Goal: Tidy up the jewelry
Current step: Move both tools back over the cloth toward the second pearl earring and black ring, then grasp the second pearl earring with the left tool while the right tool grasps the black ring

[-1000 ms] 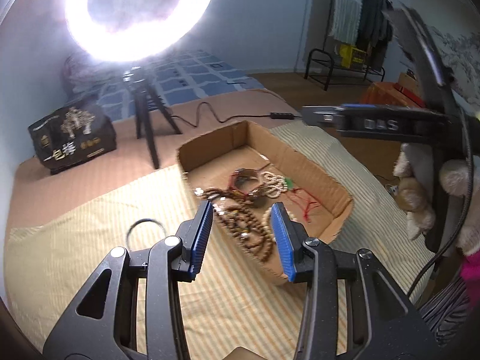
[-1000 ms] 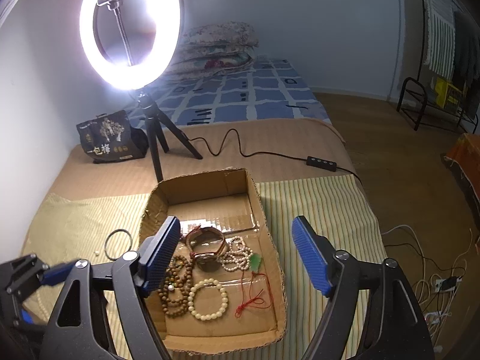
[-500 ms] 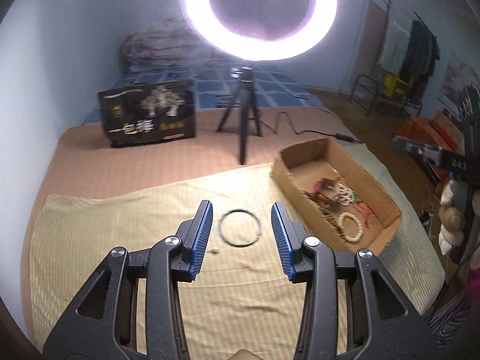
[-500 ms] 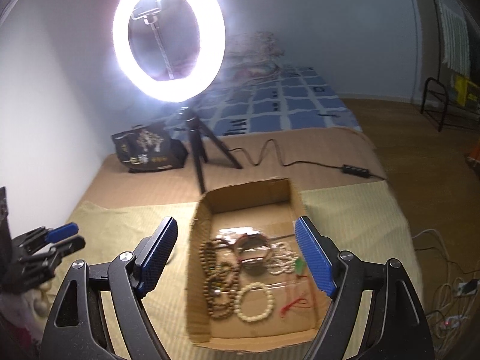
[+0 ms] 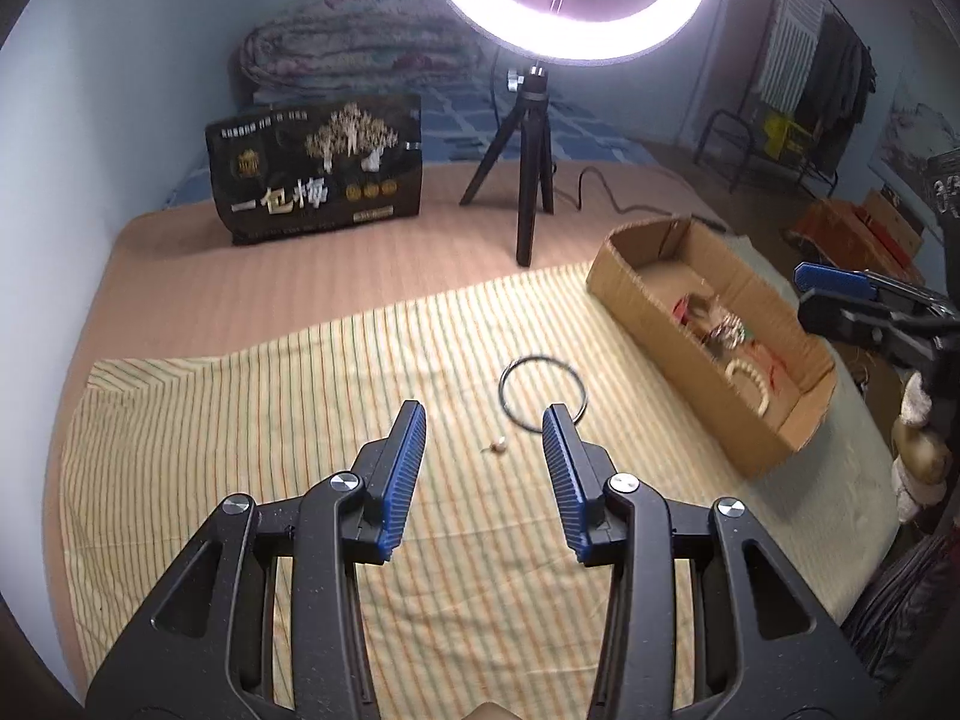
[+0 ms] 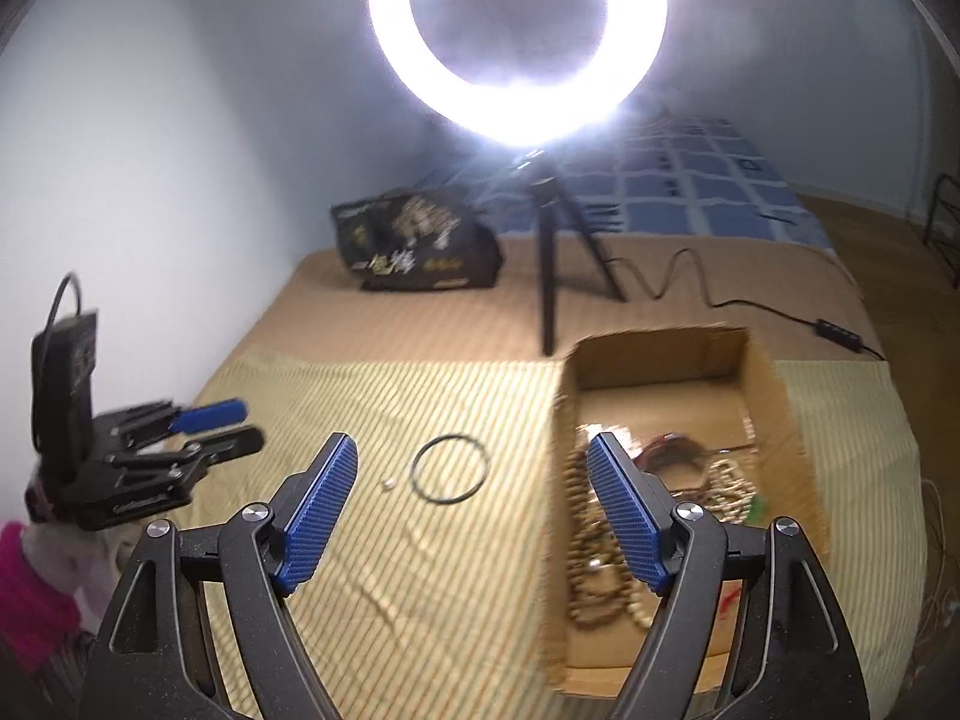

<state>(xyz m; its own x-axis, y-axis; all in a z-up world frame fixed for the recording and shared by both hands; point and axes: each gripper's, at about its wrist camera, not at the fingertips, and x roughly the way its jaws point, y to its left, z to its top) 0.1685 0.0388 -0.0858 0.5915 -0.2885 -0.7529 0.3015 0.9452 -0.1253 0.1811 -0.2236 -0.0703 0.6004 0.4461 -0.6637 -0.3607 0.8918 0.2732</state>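
Two pieces lay outside shallow brown cardboard box [image 5: 708, 372]: thin dark ring bangle [image 5: 543, 387], tiny pale bead [image 5: 497, 447], both left of box on striped cloth [image 5: 270, 420]. Beaded bracelets [image 6: 606, 546] already inside. Your left gripper [image 5: 483, 450] part-open, empty; right gripper [image 6: 471, 492] wide, empty.

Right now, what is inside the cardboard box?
The cardboard box holds brown bead strands, a cream bead bracelet, a pale bead string and red cord. Whatever lies beneath this pile is covered.

One cardboard box [image 5: 708, 354], one dark ring [image 5: 543, 393], one small bead [image 5: 497, 447], one ring light [image 5: 573, 0], one black package [image 5: 315, 177].
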